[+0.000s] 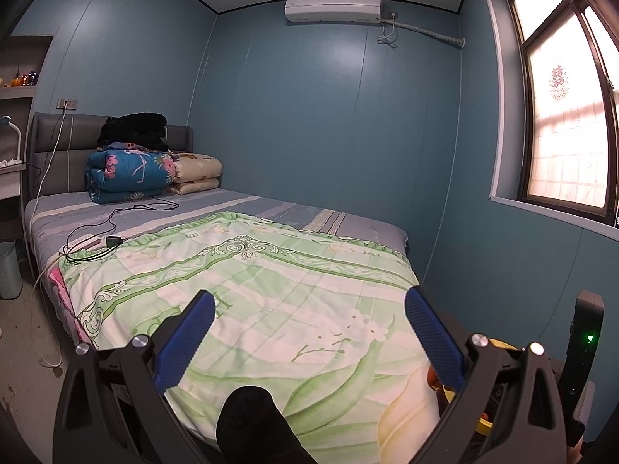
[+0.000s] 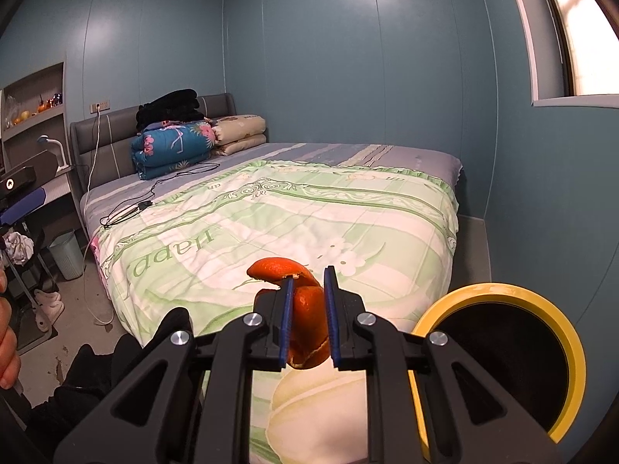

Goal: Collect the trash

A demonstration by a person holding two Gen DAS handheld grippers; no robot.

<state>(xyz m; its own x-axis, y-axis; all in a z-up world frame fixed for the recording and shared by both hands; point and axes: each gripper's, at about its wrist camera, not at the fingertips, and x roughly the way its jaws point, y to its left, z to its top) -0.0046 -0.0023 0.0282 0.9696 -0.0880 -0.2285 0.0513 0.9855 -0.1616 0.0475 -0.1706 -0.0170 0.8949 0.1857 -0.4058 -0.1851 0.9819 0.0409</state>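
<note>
Above the foot of the bed (image 2: 425, 208), the right claw (image 2: 308, 282) was clamped on an orange peel (image 2: 305, 301), just left of a yellow-rimmed bin (image 2: 572, 340). The left claw (image 1: 309, 305) stood apart, empty.

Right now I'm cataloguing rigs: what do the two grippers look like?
Both match. The left gripper and right gripper have black plastic arms with triangular cut-outs, round silver pivot bolts and flat blue ribbed pads. No cables show on them. A black upright module with a green light shows at the left view's right edge.
</note>
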